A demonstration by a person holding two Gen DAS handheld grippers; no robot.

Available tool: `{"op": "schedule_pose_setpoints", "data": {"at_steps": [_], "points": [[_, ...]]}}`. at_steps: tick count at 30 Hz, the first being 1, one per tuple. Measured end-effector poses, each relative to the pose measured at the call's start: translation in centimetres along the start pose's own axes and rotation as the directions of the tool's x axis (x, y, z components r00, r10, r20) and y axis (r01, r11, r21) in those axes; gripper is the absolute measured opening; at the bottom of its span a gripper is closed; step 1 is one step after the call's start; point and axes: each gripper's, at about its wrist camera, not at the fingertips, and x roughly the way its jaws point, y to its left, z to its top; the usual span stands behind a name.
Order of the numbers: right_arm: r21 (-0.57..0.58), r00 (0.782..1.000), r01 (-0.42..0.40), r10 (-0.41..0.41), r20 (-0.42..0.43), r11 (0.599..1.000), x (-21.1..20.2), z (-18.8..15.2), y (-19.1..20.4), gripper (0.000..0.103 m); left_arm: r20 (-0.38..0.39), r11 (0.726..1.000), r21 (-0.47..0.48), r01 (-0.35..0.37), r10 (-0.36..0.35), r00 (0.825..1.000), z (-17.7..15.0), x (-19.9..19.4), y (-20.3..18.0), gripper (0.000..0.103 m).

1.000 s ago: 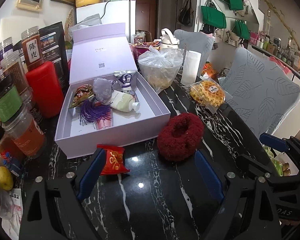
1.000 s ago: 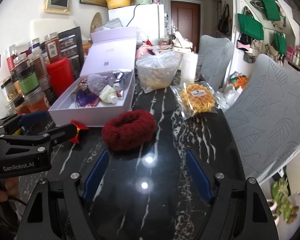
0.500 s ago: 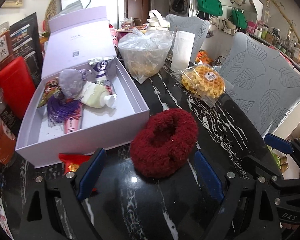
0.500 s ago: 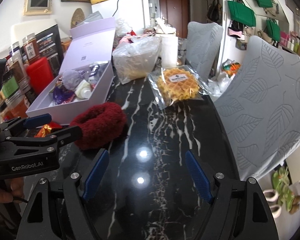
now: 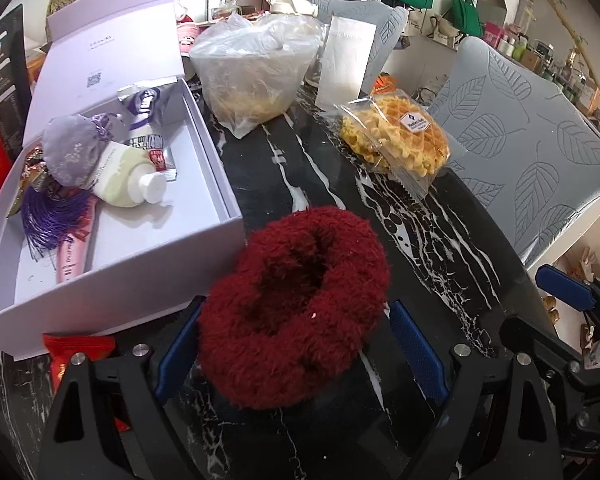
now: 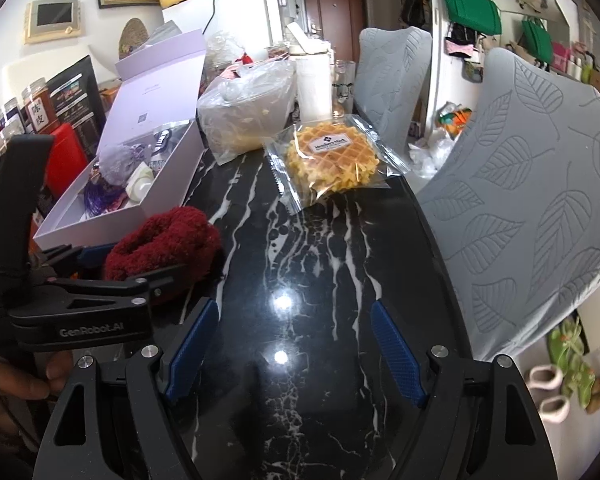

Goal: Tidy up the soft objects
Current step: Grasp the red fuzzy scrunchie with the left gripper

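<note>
A dark red fluffy scrunchie-like ring [image 5: 296, 300] lies on the black marble table [image 5: 292, 176], just in front of the open lilac box [image 5: 228, 184]. My left gripper [image 5: 296, 308] is open and straddles the ring; the left pad brushes its fuzz while the right pad stands clear. In the right wrist view the ring [image 6: 160, 240] sits between the left gripper's fingers [image 6: 140, 258]. My right gripper [image 6: 295, 306] is open over bare table, with nothing between its pads. The box holds a lilac pouch [image 5: 72, 152], a purple tassel and small tubes.
A wrapped waffle pack [image 5: 396, 140] and a clear bag of food [image 5: 256, 68] lie further back. A red packet [image 5: 80, 348] sits by the box's near corner. Jars and a red canister [image 6: 66, 148] line the left. Grey leaf-patterned chairs [image 6: 540, 200] stand along the table's right edge.
My left gripper moved forward and down until its fingers straddle the red ring, which was ahead of it before. The right gripper shifted right and lower over the table.
</note>
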Motion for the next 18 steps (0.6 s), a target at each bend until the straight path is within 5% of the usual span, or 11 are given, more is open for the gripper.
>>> {"op": "schedule_pose_setpoints", "data": {"at_steps": [6,18], "points": [[0.01,1.0,0.002,-0.002,-0.002,1.0,-0.1,0.1,0.0,0.08,0.001,1.0,-0.009,0.009,-0.009,1.0,-0.1,0.6,0.1,0.049],[-0.006,1.0,-0.017,0.017,0.018,1.0,-1.5,0.2,2.1,0.08,0.117,1.0,0.023,0.01,-0.013,0.993,-0.9,-5.4,0.8,0.043]]}}
